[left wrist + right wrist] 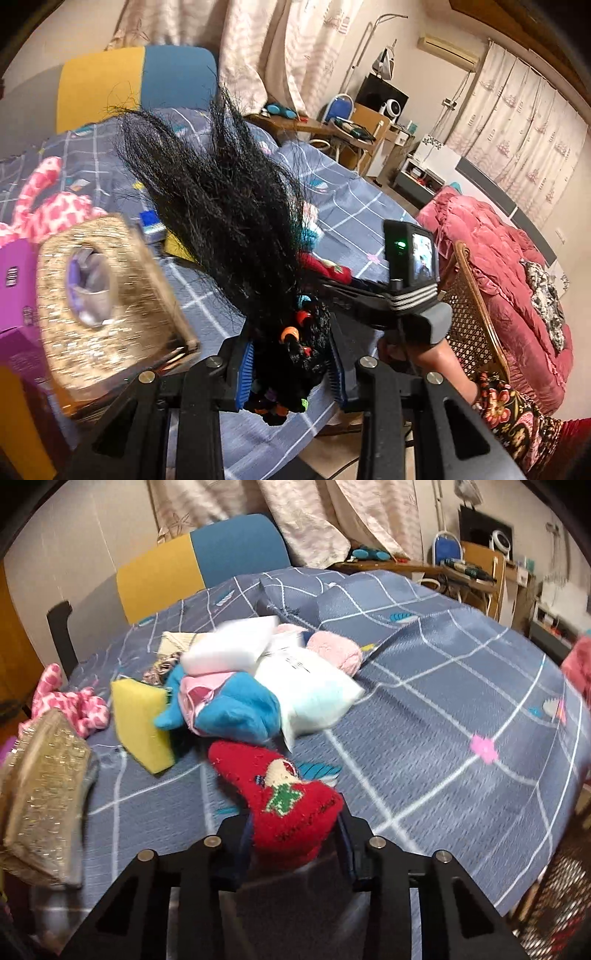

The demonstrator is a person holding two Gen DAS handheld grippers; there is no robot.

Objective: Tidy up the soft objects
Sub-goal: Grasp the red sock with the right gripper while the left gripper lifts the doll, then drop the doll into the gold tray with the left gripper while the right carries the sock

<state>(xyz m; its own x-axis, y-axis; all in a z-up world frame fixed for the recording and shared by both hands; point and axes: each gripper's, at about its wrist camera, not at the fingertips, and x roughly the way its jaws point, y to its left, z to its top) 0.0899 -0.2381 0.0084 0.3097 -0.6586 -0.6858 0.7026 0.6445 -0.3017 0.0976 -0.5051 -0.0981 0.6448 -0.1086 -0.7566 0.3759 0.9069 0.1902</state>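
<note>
Left gripper [291, 373]: nearest item in the left wrist view. Blue pads [246, 373] pinch a black wig [229, 206] at its bunched end, where small orange, red and green beads [290, 334] sit in the strands. The hair fans upward and away, held above the table.

Right gripper [295, 843]: jaws pinch the cuff end of a red sock [280, 797] bearing a green star and a small figure. The sock's toe points away from the camera toward the heap; whether it rests on the cloth cannot be told. In the left wrist view this gripper [369, 306] appears from the side, a hand [417, 354] on its grip and a small lit screen [421, 258] on top.

Tablecloth [443, 709]: grey-blue with a white grid, covering the table.

Gold glittery box [44, 794]: at the left edge, beside a purple box [16, 295].

Heap past the sock, items touching or overlapping: yellow sponge [142, 725], blue plush toy [236, 709], white pillow [314, 690], white foam block [231, 646], pink knitted piece [338, 651].

Pink-and-white spotted toy [70, 701]: left of the heap, near the gold box.

Yellow-and-blue chair back [203, 561]: behind the table's far edge.

Pink quilted bed cover [509, 266]: well apart, at right in the left wrist view.

Patterned curtains [517, 110]: along the far walls.
</note>
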